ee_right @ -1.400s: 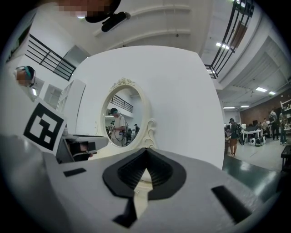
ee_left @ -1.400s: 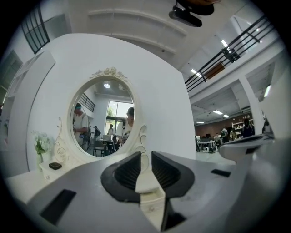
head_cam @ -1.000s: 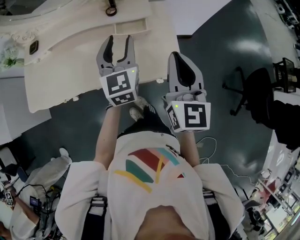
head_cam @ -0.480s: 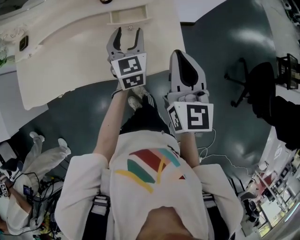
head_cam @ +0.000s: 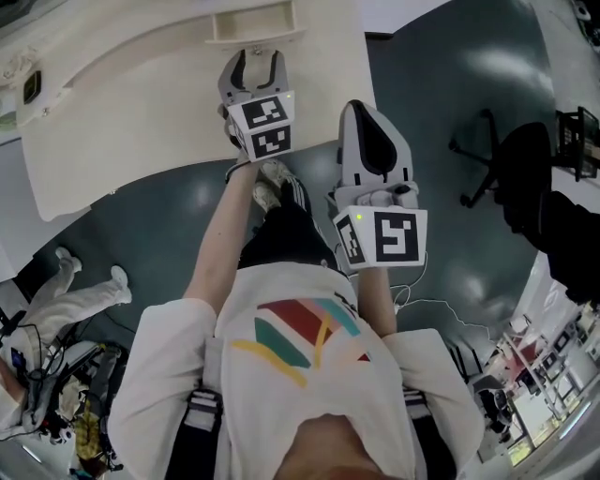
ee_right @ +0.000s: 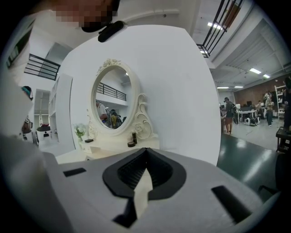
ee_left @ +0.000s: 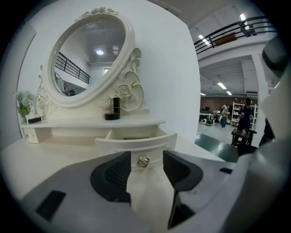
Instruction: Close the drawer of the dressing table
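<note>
The cream dressing table (head_cam: 141, 94) fills the top of the head view, with its small drawer (head_cam: 253, 23) pulled out over the tabletop. My left gripper (head_cam: 256, 58) is open and points at the drawer front from just short of it. In the left gripper view the drawer front (ee_left: 136, 141) stands a little beyond the left gripper (ee_left: 143, 170), and its golden knob (ee_left: 143, 160) shows in the gap between the jaws, untouched. My right gripper (head_cam: 359, 111) is shut on nothing and hangs beside the table's right end; the right gripper (ee_right: 145, 157) faces the table from farther back.
An oval mirror (ee_left: 88, 54) with small cosmetics stands on the raised shelf behind the drawer. A black office chair (head_cam: 506, 173) is on the dark floor at the right. Another person's legs (head_cam: 66, 300) lie at lower left. The wearer's shoes (head_cam: 272, 187) stand below the table edge.
My left gripper has moved forward and down toward the drawer and its jaws have spread wider. The right gripper has sunk slightly and stays shut.
</note>
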`<state>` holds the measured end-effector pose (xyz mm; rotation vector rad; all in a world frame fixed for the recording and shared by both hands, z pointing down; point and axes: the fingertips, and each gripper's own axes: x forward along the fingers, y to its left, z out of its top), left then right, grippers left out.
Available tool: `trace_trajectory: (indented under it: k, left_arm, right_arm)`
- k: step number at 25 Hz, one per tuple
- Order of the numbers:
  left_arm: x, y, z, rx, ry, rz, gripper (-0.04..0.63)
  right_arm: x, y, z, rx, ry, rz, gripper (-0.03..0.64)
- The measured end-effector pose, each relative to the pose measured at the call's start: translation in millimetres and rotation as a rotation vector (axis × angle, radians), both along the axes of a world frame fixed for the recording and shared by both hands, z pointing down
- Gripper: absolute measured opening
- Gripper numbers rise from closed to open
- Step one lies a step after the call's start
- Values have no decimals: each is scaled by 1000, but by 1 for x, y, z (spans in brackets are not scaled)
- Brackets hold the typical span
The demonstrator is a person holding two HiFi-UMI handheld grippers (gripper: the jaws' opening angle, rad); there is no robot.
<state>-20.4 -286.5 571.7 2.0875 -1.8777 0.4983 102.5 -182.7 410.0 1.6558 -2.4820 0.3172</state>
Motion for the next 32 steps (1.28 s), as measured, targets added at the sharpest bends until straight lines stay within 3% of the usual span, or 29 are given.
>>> trace_trajectory:
  k: [3, 7, 14, 32]
  left_arm:
    - [2, -3, 8, -20, -9, 1, 209]
    - [-4, -6, 16, -32, -38, -24, 151]
    - [-1, -7, 18, -38, -25, -36, 97]
    - [-4, -9, 20, -46, -41, -26, 86]
  right_arm:
    - [1, -3, 7, -20, 0, -7, 0]
    - [0, -7, 15, -41, -3, -16, 0]
    - [6, -9, 20, -55, -6, -19, 0]
    - [8, -18, 23, -61, -17, -10, 0]
